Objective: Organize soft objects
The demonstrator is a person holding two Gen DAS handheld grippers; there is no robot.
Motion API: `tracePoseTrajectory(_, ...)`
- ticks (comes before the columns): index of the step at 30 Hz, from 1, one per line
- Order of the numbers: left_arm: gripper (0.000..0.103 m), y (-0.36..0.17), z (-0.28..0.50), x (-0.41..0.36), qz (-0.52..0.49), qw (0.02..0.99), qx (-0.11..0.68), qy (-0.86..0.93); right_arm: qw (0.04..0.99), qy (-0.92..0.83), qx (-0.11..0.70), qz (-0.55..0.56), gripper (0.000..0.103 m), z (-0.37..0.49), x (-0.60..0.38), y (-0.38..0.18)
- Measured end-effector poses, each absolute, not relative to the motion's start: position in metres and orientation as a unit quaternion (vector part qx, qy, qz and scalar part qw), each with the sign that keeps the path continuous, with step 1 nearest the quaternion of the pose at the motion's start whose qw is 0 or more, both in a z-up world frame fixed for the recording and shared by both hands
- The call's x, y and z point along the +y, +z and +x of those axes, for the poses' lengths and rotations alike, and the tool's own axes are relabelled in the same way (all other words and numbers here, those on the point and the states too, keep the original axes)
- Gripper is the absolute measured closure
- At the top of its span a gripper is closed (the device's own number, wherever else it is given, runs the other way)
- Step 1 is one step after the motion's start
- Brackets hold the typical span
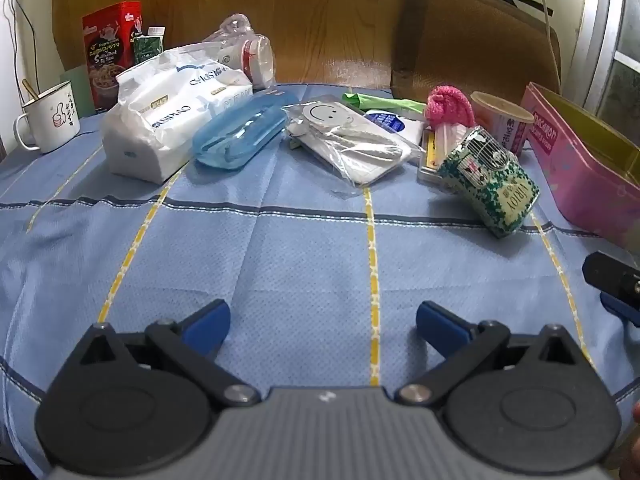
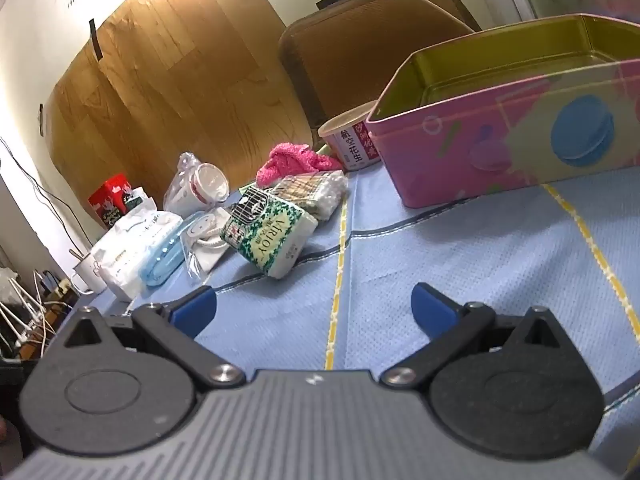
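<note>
My left gripper (image 1: 323,326) is open and empty, low over the blue tablecloth (image 1: 280,264). My right gripper (image 2: 314,308) is also open and empty; part of it shows at the left wrist view's right edge (image 1: 612,284). Soft things lie at the back: a white tissue pack (image 1: 160,120), a green-patterned tissue pack (image 1: 490,184) (image 2: 272,232), a pink fluffy cloth (image 1: 448,106) (image 2: 292,162) and a bagged white item with a smiley face (image 1: 348,140). An open pink tin box (image 2: 500,148) (image 1: 580,168) stands at the right.
A blue plastic case (image 1: 236,136), a white enamel mug (image 1: 48,120), a red carton (image 1: 112,52), a bagged cup (image 1: 256,56), a paper cup (image 1: 504,120) and a bag of cotton swabs (image 2: 316,192) crowd the back. A brown chair (image 1: 480,40) stands behind the table.
</note>
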State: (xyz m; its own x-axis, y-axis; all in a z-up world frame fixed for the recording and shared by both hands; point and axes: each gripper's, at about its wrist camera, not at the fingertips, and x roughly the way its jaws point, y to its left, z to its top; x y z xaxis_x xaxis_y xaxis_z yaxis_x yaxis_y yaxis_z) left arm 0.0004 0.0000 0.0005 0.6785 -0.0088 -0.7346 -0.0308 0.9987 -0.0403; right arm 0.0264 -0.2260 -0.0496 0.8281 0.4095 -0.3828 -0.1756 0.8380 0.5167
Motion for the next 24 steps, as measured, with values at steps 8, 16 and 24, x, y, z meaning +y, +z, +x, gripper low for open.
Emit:
tracePoseTrajectory(8,0.0,0.002,-0.007,0.003,-0.06,0.929,0.365,0.004,0.937,0.152,0.243,0.202,0.0,0.029,-0.215,-0.048)
tracePoseTrajectory(16,0.0,0.0,-0.017,0.005,-0.062,0.94,0.334,0.002,0.938,0.155,0.233,0.205,0.0,0.022,-0.221,-0.048)
tracePoseTrajectory(24,0.0,0.003,-0.019,0.005,-0.034,0.944,0.329,-0.003,0.941,0.151,0.236,0.191,0.0,0.026,-0.218,-0.049)
